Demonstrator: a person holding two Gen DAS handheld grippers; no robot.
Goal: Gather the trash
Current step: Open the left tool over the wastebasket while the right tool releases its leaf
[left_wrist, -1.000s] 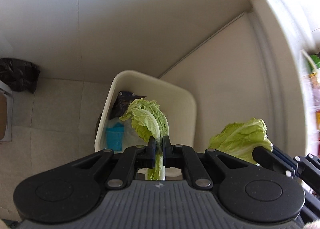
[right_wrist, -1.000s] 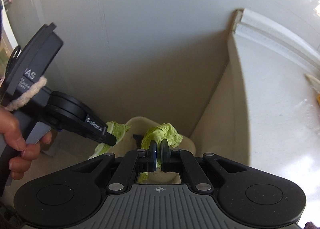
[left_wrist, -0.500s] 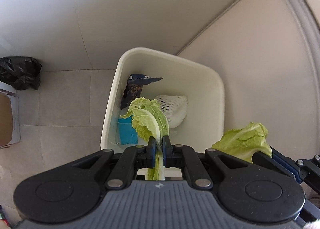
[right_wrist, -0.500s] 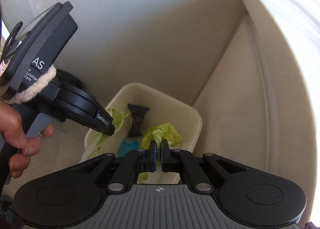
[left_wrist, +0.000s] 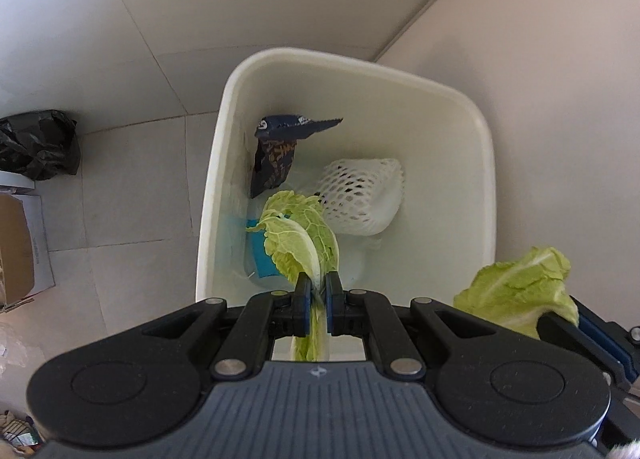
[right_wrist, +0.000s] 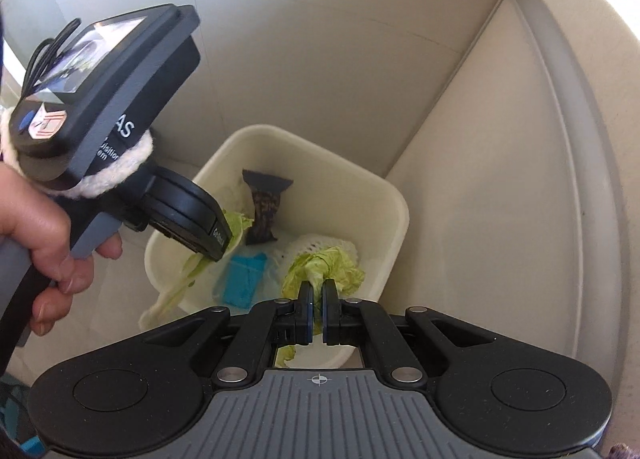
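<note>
Above the cream bin [left_wrist: 486,163], both my grippers point steeply down. Left gripper [left_wrist: 316,301] is clamped on a cabbage leaf [left_wrist: 300,239]: pale rib pinched between the blue pads, green blade hanging ahead of the tips over the bin's inside, stem end trailing back under the housing. Right gripper [right_wrist: 316,311] is clenched on a second cabbage leaf [right_wrist: 328,267], crumpled, held over the bin's near right corner.

From the left wrist view I see that second leaf [left_wrist: 520,291] off to the right, outside the bin's rim line, with the right gripper's black finger just under it.

Bin contents:
- dark snack wrapper [left_wrist: 276,155] standing against the left wall, top torn open
- white foam net sleeve [left_wrist: 360,195] lying near the middle
- blue carton [right_wrist: 244,279] on the bottom, partly hidden by my left leaf in the left view

Bin sits on a pale tiled floor in the corner between a white wall and a beige panel.

Right wrist view shows a hand [right_wrist: 44,243] gripping the left tool's handle, fleece strap wrapped around its body, small screen on top. Leaf hangs below its tip, crossing the bin's left rim.

Off to the left on the floor: a black plastic bag [left_wrist: 38,149] and a cardboard box [left_wrist: 18,255], well apart from the bin.
</note>
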